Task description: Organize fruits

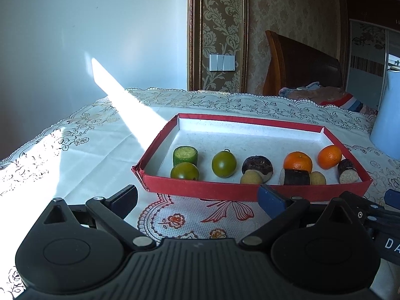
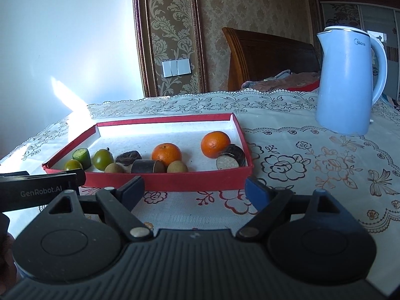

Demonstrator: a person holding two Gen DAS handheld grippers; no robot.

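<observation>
While both the left gripper (image 1: 197, 197) and right gripper (image 2: 195, 187) sit wide open and empty before the red tray (image 1: 250, 190), approach one tangerine (image 2: 215, 144) squarely, closing gently.

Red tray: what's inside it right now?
Inside the red tray: two oranges, three green fruits, two tan ones, dark cut pieces. The near wall hides their undersides.
</observation>
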